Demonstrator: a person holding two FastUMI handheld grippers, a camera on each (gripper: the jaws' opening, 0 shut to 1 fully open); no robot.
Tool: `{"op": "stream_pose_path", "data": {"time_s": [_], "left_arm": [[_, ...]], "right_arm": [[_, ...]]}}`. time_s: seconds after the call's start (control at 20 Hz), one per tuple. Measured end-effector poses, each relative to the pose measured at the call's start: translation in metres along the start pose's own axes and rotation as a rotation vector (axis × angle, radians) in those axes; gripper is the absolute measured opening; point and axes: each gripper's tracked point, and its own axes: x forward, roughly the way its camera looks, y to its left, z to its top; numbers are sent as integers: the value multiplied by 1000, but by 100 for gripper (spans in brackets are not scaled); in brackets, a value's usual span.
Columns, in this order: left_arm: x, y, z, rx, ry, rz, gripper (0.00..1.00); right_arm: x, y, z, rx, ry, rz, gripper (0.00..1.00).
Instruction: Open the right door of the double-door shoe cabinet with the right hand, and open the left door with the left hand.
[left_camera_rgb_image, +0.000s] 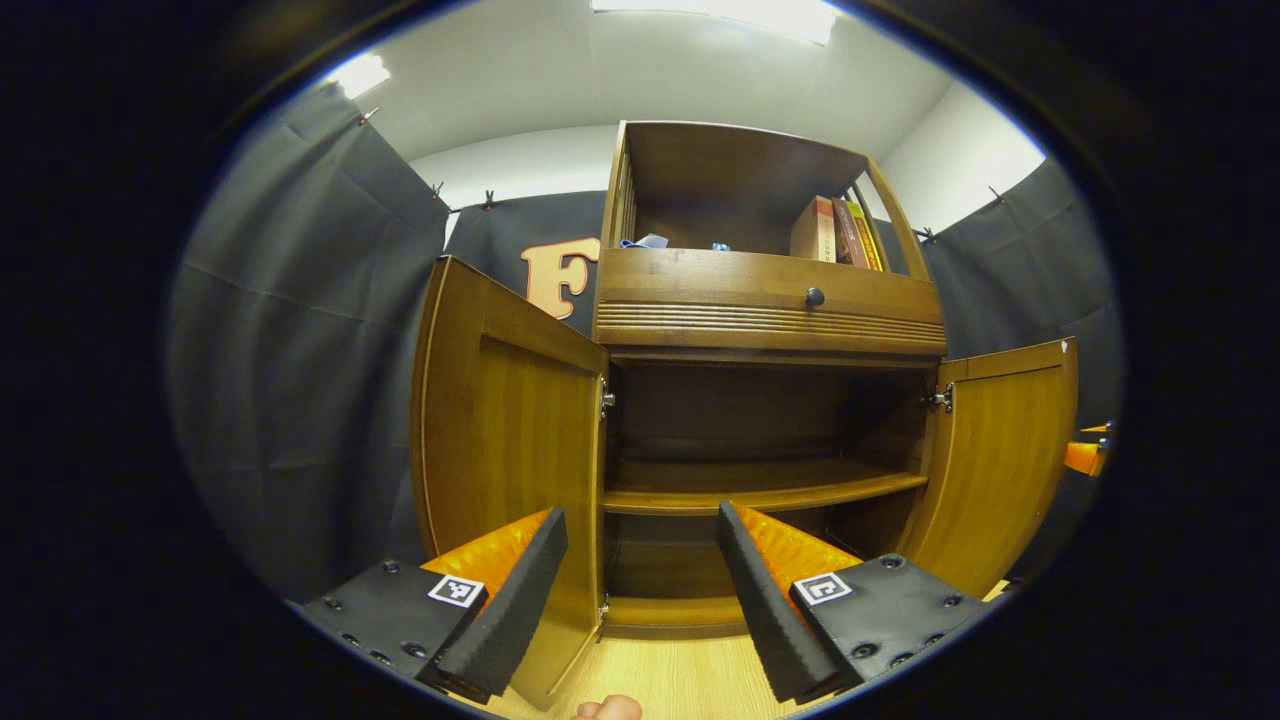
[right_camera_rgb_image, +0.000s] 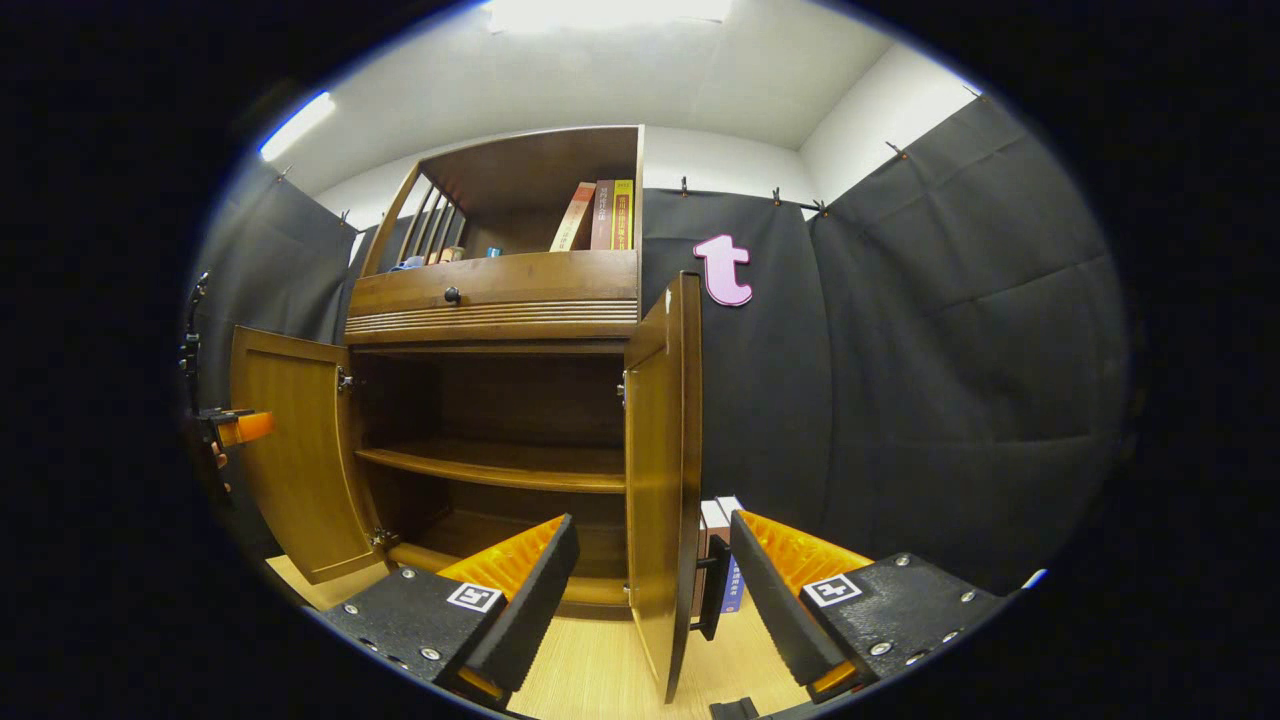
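Both doors of the shoe cabinet (left_camera_rgb_image: 770, 400) stand swung outward. Left gripper (left_camera_rgb_image: 640, 590) level, fingers spread, grasping nothing, near the left door (left_camera_rgb_image: 510, 430). Right gripper (right_camera_rgb_image: 650, 600) likewise released, straddling the right door (right_camera_rgb_image: 660, 450) edge.

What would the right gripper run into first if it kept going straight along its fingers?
Probably the free edge of the open right door, which stands edge-on between the open right gripper fingers. Depth is hard to judge; the door's handle sits just right of that line.
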Motion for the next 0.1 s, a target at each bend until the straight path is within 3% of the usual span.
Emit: {"op": "stream_pose_path", "data": {"time_s": [0.05,0.1], "left_arm": [[-1,0,0,-2,1,-2,96],[-1,0,-2,-4,-1,-3,96]], "right_arm": [[-4,1,-2,-1,-2,0,94],[-5,1,-3,-2,-4,-2,100]]}}
